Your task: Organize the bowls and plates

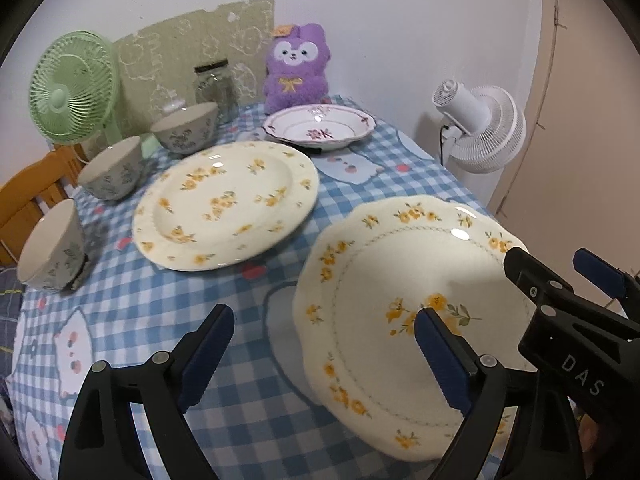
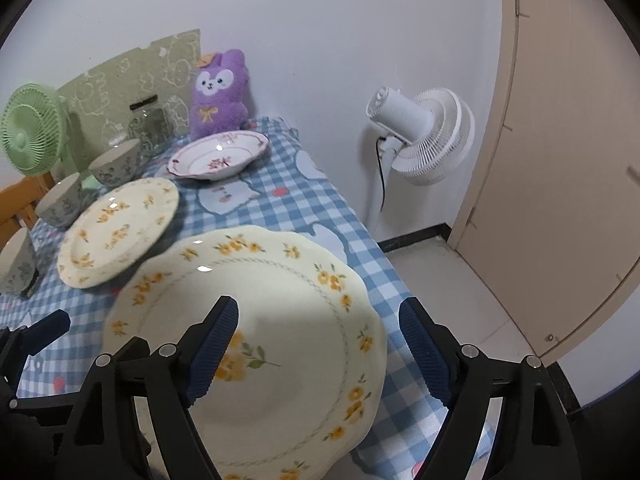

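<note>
A scalloped cream plate with yellow flowers point(image 1: 400, 280) point(image 2: 280, 300) lies at the table's near right. My left gripper point(image 1: 324, 348) is open just in front of its left rim. My right gripper point(image 2: 318, 344) is open above its right part, and also shows in the left wrist view point(image 1: 556, 276). A round cream plate with yellow flowers point(image 1: 228, 204) point(image 2: 116, 232) lies in the middle. A white bowl-plate with pink flowers point(image 1: 320, 126) point(image 2: 218, 156) sits at the back. Three grey floral bowls point(image 1: 186, 128) point(image 1: 112, 168) point(image 1: 52, 246) line the left side.
The table has a blue checked cloth point(image 1: 140, 300). A green fan point(image 1: 72, 88), a glass jar point(image 1: 216, 84) and a purple plush toy point(image 1: 298, 64) stand at the back. A white fan point(image 2: 424, 136) stands off the table's right edge. A wooden chair point(image 1: 28, 200) is at left.
</note>
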The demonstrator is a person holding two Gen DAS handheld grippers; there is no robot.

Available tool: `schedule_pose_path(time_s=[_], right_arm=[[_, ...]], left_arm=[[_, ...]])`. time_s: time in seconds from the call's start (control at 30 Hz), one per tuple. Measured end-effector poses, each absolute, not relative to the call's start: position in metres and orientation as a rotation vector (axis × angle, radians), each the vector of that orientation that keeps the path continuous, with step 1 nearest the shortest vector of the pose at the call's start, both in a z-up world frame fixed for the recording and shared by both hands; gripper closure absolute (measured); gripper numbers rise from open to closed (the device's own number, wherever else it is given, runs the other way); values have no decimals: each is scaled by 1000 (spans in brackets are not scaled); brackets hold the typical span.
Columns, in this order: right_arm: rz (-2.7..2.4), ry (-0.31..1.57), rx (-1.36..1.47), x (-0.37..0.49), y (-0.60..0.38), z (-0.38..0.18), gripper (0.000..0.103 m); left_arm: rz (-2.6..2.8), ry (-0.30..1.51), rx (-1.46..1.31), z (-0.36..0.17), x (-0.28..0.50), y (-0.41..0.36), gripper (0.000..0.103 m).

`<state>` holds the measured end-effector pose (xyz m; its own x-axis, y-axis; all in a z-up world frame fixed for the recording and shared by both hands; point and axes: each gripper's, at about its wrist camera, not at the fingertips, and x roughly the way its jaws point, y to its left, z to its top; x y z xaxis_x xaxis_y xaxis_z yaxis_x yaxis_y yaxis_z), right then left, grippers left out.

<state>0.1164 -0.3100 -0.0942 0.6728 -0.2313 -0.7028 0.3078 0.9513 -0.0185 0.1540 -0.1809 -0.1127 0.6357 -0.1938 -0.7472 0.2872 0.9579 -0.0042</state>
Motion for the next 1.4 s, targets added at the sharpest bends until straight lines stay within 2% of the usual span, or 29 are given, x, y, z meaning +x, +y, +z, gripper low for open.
schedule_pose_path(time_s=[0.27,0.4,0.7,1.4], right_arm=[[-279,727,95,105,-289,-70,13],[-284,701,89,97,-279,-57,7],[-259,640,31,79,-252,-29,4],[-83,566,18,63,-208,32,4]], left_arm=[[-265,801,89,-92,140,-159,10],[-259,758,82,-78,130,-147,10],[-237,687,100,-53,106,-126,10],[-177,577,94,8,79,-85,10]])
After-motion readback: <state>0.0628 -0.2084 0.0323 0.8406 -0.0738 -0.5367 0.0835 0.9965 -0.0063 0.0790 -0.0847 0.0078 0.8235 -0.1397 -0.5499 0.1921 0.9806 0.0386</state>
